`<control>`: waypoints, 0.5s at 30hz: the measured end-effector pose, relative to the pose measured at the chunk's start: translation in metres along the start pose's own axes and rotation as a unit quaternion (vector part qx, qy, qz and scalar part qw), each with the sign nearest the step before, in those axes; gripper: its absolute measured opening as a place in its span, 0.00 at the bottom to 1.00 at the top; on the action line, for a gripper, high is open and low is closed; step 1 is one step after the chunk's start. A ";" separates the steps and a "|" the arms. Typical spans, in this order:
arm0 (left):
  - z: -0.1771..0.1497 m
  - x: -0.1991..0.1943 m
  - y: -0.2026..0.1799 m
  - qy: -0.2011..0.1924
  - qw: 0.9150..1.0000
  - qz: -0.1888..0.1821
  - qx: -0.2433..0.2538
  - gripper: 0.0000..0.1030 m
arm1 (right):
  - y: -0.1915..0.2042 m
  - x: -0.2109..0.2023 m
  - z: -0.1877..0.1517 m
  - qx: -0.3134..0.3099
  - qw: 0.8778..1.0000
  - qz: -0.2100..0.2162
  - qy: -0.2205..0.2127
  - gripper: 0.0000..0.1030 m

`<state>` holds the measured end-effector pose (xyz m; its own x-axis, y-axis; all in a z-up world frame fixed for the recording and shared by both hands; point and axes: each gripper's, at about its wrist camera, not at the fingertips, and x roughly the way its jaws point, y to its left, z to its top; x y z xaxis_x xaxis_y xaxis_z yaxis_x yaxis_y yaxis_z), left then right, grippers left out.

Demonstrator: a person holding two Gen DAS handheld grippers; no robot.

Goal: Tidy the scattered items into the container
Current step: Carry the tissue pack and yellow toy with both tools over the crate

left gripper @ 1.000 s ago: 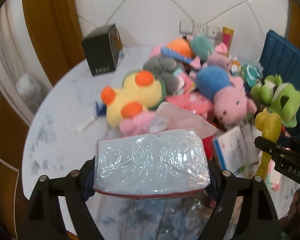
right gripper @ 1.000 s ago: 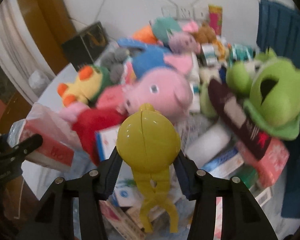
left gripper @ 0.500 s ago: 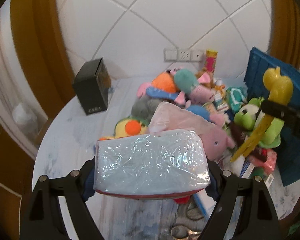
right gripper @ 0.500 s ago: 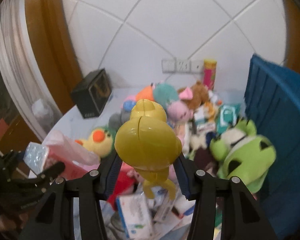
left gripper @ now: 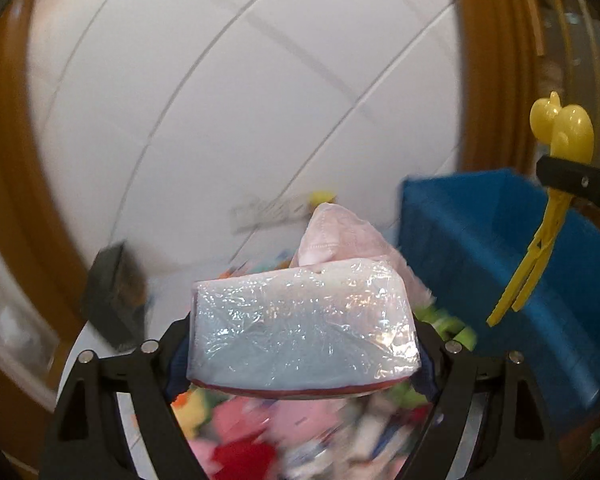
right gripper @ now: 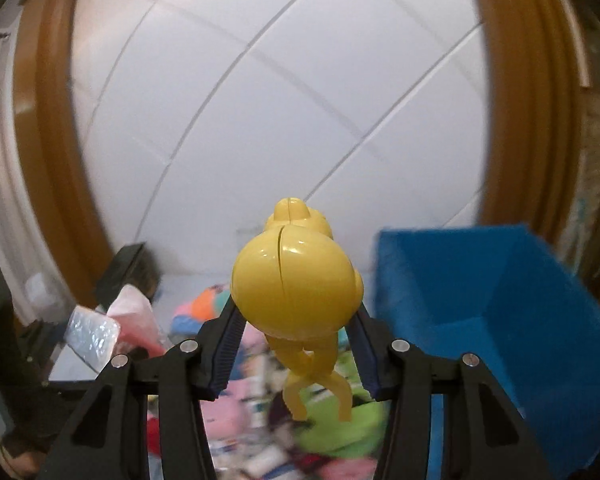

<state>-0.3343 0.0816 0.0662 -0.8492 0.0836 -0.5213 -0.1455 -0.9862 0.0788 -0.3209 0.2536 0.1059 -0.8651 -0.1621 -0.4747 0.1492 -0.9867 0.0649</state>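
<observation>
Blurred toy pile (right gripper: 236, 420) below, left gripper (left gripper: 302, 344) clamping tissue pack (left gripper: 300, 328), right gripper (right gripper: 296, 344) gripping yellow clip toy (right gripper: 296, 284).

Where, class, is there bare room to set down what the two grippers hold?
Free: the blue bin's hollow inside, right of the yellow duck clip. A bare table strip by the black box. Crowded: the blurred toy pile beneath both grippers.

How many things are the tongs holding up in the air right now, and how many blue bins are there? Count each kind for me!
Tissue packs: 1, the tissue pack in the left tongs
Yellow duck-shaped clips: 1, the yellow clip in the right tongs
Blue bins: 1, the blue bin
Total: 3
</observation>
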 end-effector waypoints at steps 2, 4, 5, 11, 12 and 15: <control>0.020 0.000 -0.042 -0.015 1.000 -0.022 0.007 0.81 | -0.039 -0.012 0.011 -0.002 1.000 -0.018 -0.008 0.48; 0.040 0.002 -0.093 -0.027 0.999 -0.041 0.010 0.81 | -0.090 -0.021 0.018 -0.003 0.999 -0.036 -0.009 0.48; 0.048 0.004 -0.117 -0.031 0.998 -0.049 0.011 0.81 | -0.111 -0.023 0.020 -0.004 0.999 -0.041 -0.006 0.48; 0.072 0.026 -0.253 -0.014 0.995 -0.093 0.012 0.81 | -0.240 -0.020 0.007 -0.015 0.995 -0.079 0.051 0.48; 0.070 0.032 -0.274 -0.003 0.995 -0.100 0.014 0.81 | -0.259 -0.019 0.002 -0.014 0.995 -0.080 0.063 0.48; 0.053 0.047 -0.318 0.042 0.994 -0.096 0.022 0.81 | -0.305 -0.012 -0.020 -0.013 0.992 -0.082 0.100 0.48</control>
<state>-0.3548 0.4067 0.0619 -0.7584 0.2560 -0.5993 -0.3249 -0.9457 0.0072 -0.3463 0.5566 0.0742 -0.7675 0.0100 -0.6410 0.0287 -0.9983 -0.0499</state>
